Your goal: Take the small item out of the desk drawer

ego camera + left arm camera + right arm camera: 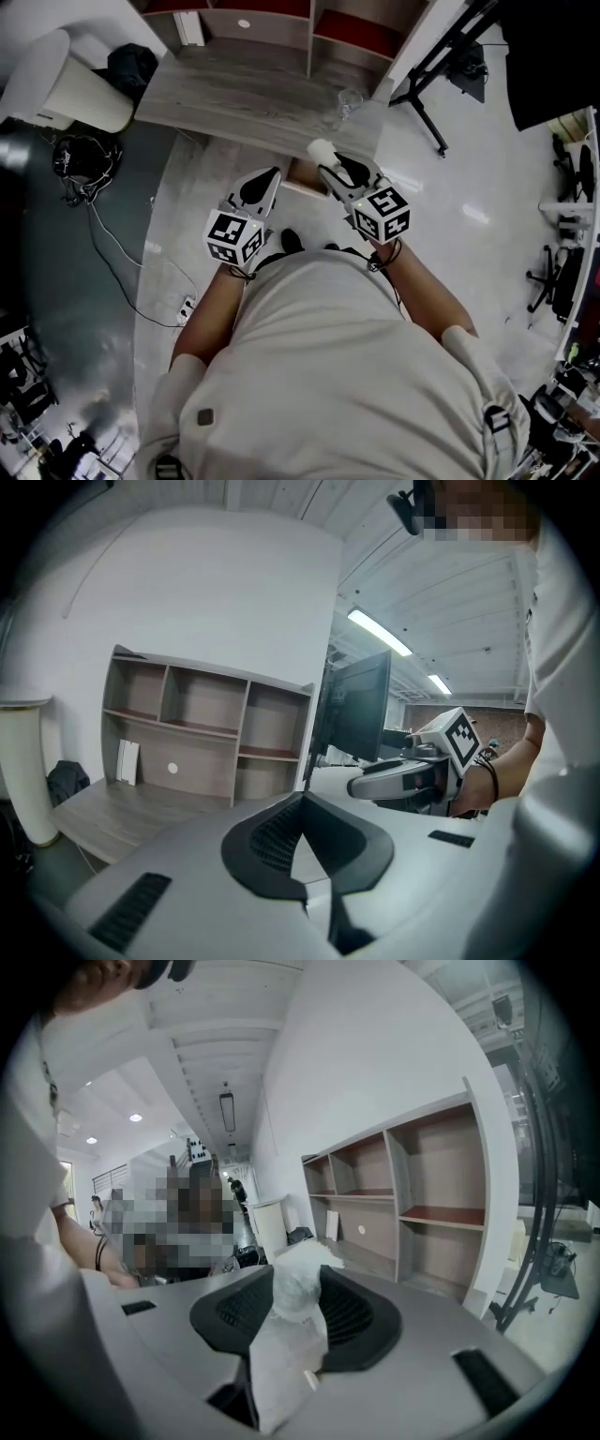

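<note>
A: Right gripper view, mid-frame: the right gripper (296, 1302) has its fingers pinching a crumpled white wad (300, 1260), which is held up in the air near the front edge of the tabletop (244, 94).

B: It looks light, soft and crushable, perhaps tissue or thin plastic. A gentle pinch across its thick middle should hold it. The left gripper (302, 817) has its fingers pressed together, empty.

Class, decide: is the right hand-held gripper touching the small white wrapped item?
Touching. The right gripper view shows the small white wrapped item squeezed between the right hand-held gripper's two black pads, with no gap on either side.
</note>
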The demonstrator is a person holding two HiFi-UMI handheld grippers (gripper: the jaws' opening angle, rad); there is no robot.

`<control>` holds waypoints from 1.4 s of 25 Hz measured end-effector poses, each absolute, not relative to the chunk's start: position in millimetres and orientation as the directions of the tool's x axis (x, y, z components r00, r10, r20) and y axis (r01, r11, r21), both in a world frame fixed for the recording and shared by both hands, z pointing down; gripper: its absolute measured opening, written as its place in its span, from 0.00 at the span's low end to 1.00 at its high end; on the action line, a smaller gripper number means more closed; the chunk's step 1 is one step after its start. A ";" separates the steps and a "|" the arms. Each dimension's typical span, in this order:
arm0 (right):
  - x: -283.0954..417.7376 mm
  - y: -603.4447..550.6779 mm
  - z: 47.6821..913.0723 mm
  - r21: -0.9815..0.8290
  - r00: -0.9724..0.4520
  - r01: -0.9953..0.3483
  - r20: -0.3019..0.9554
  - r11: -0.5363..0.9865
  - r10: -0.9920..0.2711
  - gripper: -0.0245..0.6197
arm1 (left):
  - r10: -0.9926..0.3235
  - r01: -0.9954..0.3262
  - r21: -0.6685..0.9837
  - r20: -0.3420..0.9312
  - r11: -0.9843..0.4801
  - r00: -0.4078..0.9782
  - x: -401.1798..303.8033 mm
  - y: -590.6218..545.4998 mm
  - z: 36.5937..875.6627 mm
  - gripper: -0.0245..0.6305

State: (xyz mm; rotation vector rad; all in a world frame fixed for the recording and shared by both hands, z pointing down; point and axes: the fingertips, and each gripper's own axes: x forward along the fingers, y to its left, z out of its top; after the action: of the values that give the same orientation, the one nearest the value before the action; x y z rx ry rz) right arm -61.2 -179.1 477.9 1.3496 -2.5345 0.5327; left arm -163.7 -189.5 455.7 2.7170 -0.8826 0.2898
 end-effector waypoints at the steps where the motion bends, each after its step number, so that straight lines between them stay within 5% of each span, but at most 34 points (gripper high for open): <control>1: -57.5 -175.5 474.5 -0.210 -0.560 -0.828 0.349 0.520 -0.751 0.29 | -0.554 -0.606 0.187 0.267 -0.773 0.788 -161.1 -186.6 452.8 0.06; 15: -6.7 -89.0 451.6 -0.202 -0.647 -0.761 0.280 0.616 -0.709 0.29 | -0.641 -0.690 0.160 0.268 -0.706 0.719 -111.3 -87.1 439.2 0.06; 35: -46.3 -22.1 433.6 -0.173 -0.667 -0.744 0.238 0.645 -0.706 0.29 | -0.646 -0.674 0.134 0.202 -0.726 0.736 -154.1 -29.3 396.7 0.06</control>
State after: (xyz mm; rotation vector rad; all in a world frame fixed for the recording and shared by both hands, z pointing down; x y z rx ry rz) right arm -46.3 -22.1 433.6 1.2040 -2.7125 0.3856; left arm -154.1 -29.3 396.7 2.7389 -1.0535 0.2089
